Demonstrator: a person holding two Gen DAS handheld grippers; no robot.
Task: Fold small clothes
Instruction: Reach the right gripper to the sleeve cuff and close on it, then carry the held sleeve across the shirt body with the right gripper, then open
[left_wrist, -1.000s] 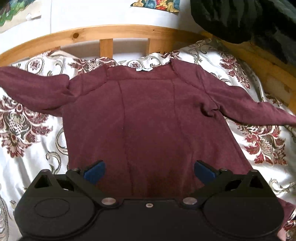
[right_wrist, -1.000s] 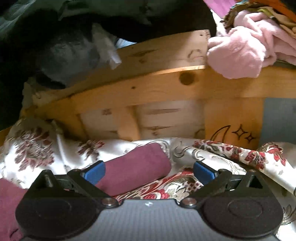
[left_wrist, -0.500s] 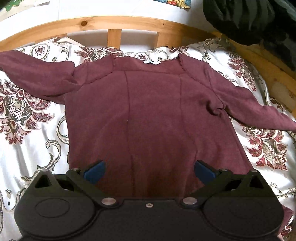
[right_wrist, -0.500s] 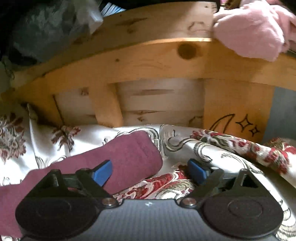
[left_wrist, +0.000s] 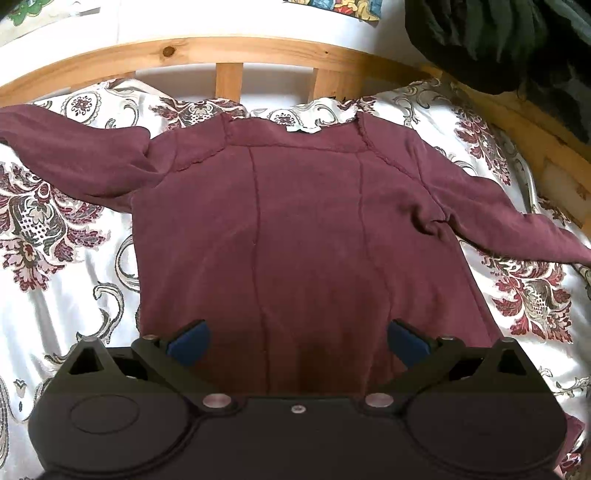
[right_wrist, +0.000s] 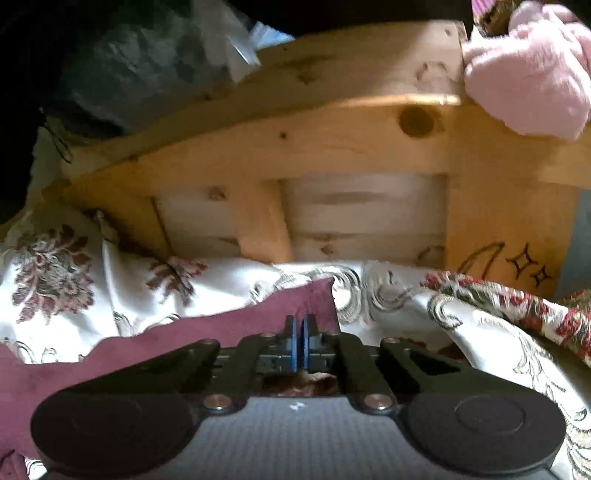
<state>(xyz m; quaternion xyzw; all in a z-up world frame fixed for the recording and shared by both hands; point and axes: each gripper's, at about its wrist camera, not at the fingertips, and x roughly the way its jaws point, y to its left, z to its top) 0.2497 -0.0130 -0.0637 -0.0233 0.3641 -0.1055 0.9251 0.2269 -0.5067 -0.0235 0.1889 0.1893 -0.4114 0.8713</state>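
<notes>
The small maroon knit top (left_wrist: 306, 236) is lying flat on the floral satin bedspread (left_wrist: 62, 280). The right gripper (right_wrist: 299, 341) is pinching its sleeve cuff (right_wrist: 295, 302), possibly snagging bedspread; the left gripper (left_wrist: 297, 345) is hovering spread.

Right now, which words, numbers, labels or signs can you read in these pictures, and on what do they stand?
No words or numbers can be read.
Wooden bed frame: a drawn crescent moon and two four-pointed stars, no letters.
Maroon top: a small white neck label, too small to read.
</notes>
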